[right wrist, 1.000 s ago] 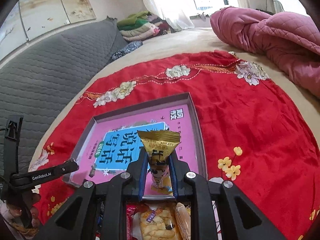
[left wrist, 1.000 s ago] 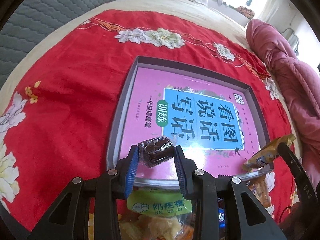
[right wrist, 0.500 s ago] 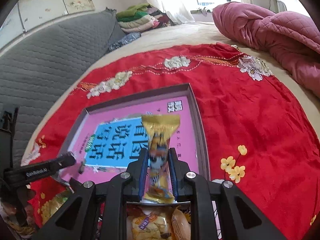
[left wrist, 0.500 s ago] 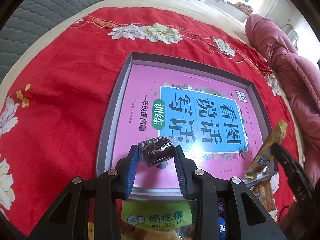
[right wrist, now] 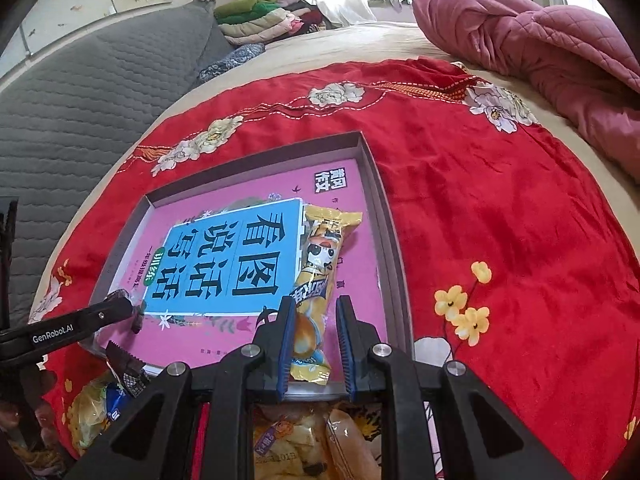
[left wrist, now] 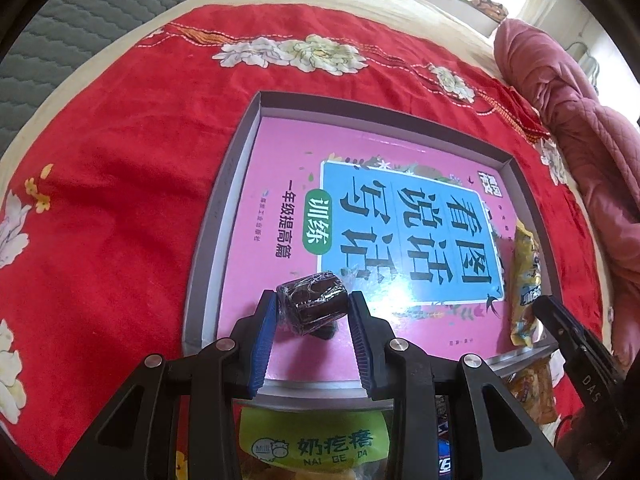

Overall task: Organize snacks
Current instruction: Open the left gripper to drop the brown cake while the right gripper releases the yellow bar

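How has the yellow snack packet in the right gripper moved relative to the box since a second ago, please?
Yes: the yellow snack packet, then upright above the grey box, has tipped forward and down along its right wall, clamped in the right gripper.

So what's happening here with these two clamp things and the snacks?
A person is sorting snacks into a shallow grey tray lined with a pink book, on a red flowered cloth. The left gripper grips a dark wrapped roll over the tray's near edge. The right gripper holds a yellow packet low along the tray's right side.
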### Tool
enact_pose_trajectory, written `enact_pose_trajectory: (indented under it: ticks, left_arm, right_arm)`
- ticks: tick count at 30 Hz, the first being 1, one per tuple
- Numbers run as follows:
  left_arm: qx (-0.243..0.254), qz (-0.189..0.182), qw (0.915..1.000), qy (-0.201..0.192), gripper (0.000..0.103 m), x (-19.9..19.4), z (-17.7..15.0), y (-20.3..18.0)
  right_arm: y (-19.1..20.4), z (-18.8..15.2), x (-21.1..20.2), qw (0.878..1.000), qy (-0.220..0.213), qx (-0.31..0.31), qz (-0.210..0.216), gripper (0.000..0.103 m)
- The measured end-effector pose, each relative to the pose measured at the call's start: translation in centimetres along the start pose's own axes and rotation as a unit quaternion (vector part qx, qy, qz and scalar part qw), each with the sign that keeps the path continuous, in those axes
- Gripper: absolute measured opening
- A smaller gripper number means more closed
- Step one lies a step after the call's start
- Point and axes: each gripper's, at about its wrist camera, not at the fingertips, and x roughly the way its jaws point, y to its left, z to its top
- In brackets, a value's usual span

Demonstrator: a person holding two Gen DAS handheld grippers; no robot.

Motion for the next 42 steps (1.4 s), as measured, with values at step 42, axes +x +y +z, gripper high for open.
enact_pose_trajectory:
  ticks: [42]
  left_arm:
    - [-0.026,-0.014,0.9992,-0.028,0.058,-4.4,0.8,1.4]
  right_arm:
    - [-0.5,0.6,-1.9,0.999,-0.014,0.023,0.021,0.028]
